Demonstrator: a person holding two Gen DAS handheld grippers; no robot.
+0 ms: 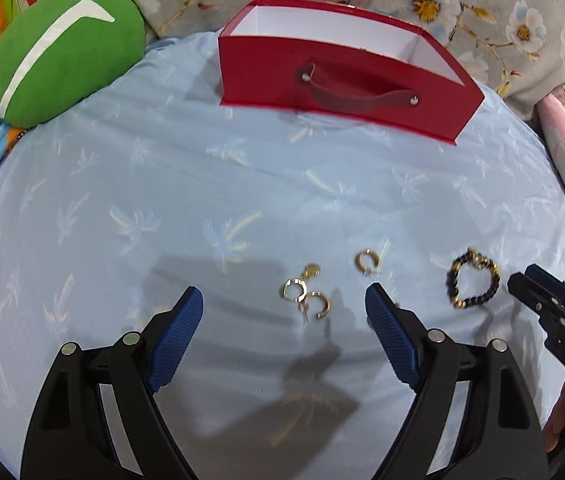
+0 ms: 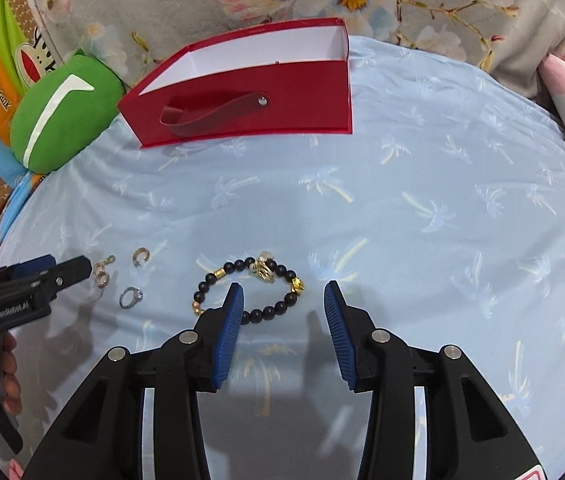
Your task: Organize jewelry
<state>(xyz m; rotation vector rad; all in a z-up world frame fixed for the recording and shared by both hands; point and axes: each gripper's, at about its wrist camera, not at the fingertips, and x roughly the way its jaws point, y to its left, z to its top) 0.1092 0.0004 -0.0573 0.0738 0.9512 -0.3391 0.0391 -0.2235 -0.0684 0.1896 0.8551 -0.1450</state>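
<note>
both claws hang spread with nothing between the pads: the left claw (image 1: 284, 308) wide over the small gold pieces, the right claw (image 2: 283, 300) narrower, set over the bracelet (image 2: 248, 290). the bracelet lies flat on the bed sheet (image 2: 442, 208), well short of the red box (image 2: 242, 112), and the box looks bare inside as far as its white wall shows. left of the bracelet lie the hoop earrings (image 1: 302, 294) and a lone gold hoop (image 1: 367, 261), all loose on the sheet.

my worry is the cloth. it is soft, so pads coming down on thin hoops could pinch sheet along with metal, or press a hoop into a fold. two of the earrings seem to touch, so one may drag the other up and shed it short of the box. the bracelet could slip from a grip on a single round bead. with both claws near each other beside the bracelet, they might knock together.
</note>
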